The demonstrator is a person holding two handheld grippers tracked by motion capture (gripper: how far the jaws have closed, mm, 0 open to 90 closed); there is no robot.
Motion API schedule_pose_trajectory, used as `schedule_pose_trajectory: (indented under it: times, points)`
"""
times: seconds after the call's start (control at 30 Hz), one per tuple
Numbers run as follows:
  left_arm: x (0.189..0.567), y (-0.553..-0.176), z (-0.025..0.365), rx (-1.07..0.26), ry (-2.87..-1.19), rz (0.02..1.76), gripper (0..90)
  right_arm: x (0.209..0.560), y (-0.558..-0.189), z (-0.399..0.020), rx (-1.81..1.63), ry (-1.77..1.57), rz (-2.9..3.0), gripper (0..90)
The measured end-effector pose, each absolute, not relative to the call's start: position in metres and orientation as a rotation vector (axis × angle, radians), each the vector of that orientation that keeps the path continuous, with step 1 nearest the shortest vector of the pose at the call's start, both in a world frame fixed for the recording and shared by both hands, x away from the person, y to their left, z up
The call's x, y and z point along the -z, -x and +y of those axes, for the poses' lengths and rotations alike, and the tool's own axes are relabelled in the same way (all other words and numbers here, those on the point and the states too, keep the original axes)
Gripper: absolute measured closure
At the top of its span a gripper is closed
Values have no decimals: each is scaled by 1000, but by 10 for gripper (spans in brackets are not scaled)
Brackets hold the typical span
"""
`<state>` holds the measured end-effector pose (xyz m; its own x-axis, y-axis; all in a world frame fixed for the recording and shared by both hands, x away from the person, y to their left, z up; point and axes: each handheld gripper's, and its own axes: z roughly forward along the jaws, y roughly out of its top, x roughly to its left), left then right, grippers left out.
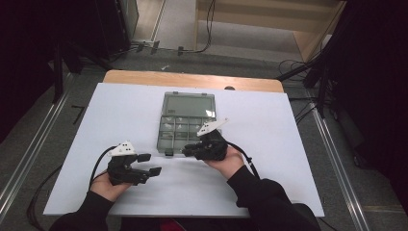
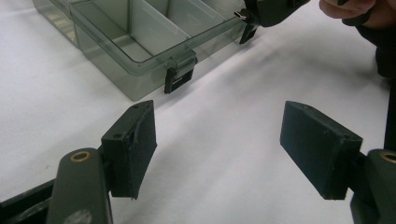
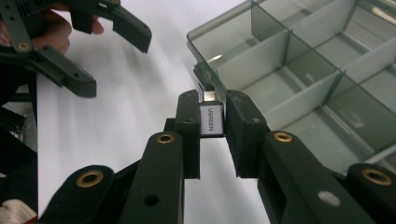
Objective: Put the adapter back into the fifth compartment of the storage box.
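A clear grey compartment box [image 1: 160,138] lies open in the middle of the white table, its lid folded back. My right gripper [image 3: 211,122] is shut on a small silver adapter [image 3: 211,119] marked UGREEN, held just off the box's front rim [image 3: 198,56]. In the high view the right gripper [image 1: 186,151] sits at the box's front right corner. My left gripper [image 1: 150,164] rests lower left of the box with its jaws wide apart. Its black pads [image 2: 136,142] have nothing between them, and the box's black latch [image 2: 179,77] lies ahead of them.
The box's compartments [image 3: 299,79] hold several small pale pieces in the high view. The white table sheet [image 1: 274,144] ends at a wooden strip [image 1: 192,79] at the far edge. Cables and stands crowd the floor beyond.
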<state>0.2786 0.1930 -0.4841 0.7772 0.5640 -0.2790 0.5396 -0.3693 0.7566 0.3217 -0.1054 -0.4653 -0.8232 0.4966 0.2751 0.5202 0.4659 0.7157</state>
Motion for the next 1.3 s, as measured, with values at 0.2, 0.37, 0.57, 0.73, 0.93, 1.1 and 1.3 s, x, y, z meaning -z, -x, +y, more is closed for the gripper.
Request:
schedule_pose_trajectory:
  times: [0.2,0.37,0.57,0.73,0.93,1.1,1.3]
  points:
    - [484,-279,194,-35,-2043,831,273,459,-325,-98,1320,908,-2664,742]
    - [484,-279,194,-38,-2044,831,274,456,-328,-93,1319,908,-2658,742]
    - [484,-279,194,-42,-2045,832,274,451,-332,-88,1325,908,-2655,743]
    - [484,-279,195,-42,-2043,831,274,447,-335,-84,1326,915,-2650,743]
    - [484,-279,195,-45,-2040,832,274,445,-340,-76,1326,912,-2655,742]
    - [484,-279,195,-48,-2042,835,274,444,-344,-71,1317,917,-2652,742]
    - [484,-279,195,-58,-2048,833,274,442,-349,-64,1328,919,-2654,742]
